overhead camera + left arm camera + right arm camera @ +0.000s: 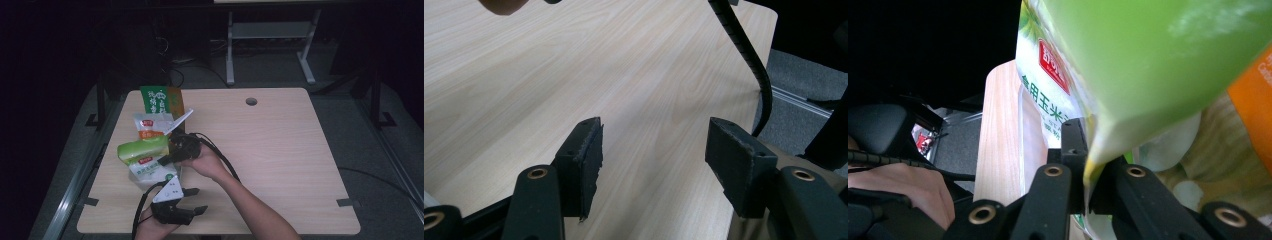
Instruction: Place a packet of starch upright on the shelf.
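Item: green food pouch (143, 149), soft sealed plastic, lying atop a pile of packets at the table's (280, 150) left side. The right gripper (169, 159) is pinching the pouch's flat sealed edge (1091, 167), fingers pressed nearly together on it. Handling, as judged: light, limp, likely sagging and swinging when lifted; slick film may be slipping out of a shallow pinch, so a deeper bite on the seam is looking safest. The left gripper (196, 200) is resting near the table's front edge, fingers (584, 162) spread, holding nothing.

Beneath: a white cornstarch bag (150, 172), a white-orange packet (150, 127), a green box (161, 100).
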Available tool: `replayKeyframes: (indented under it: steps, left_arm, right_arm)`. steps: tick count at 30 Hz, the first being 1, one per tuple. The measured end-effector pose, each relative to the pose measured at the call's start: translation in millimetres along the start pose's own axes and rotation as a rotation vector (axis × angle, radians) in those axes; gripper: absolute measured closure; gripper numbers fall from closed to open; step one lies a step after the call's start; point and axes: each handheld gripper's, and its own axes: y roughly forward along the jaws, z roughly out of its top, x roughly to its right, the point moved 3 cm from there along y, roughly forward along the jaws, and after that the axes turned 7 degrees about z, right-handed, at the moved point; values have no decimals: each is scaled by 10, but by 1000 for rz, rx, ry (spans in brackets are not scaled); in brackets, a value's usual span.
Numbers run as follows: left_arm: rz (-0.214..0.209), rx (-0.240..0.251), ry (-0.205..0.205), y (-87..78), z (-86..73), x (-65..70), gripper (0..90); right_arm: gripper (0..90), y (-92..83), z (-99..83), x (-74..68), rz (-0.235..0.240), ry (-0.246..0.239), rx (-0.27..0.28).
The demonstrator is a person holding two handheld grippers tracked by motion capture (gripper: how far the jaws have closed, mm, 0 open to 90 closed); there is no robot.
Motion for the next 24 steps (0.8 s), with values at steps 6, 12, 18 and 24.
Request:
replayKeyframes:
  steps: [6,12,18,24]
  left_arm:
    - [0,6,-10,0,6,-11,383]
    - [7,7,-19,15,12,-24,366]
    - [17,5,-18,24,21,-39,350]
    - [12,1,-23,40,30,-44,347]
  right_arm:
    - [753,-89,-25,-13,-1,-8,29]
    - [656,-294,-88,-5,-26,3,70]
    - [574,-458,-223,25,-32,17,80]
    - [508,-658,-398,69,-77,48,82]
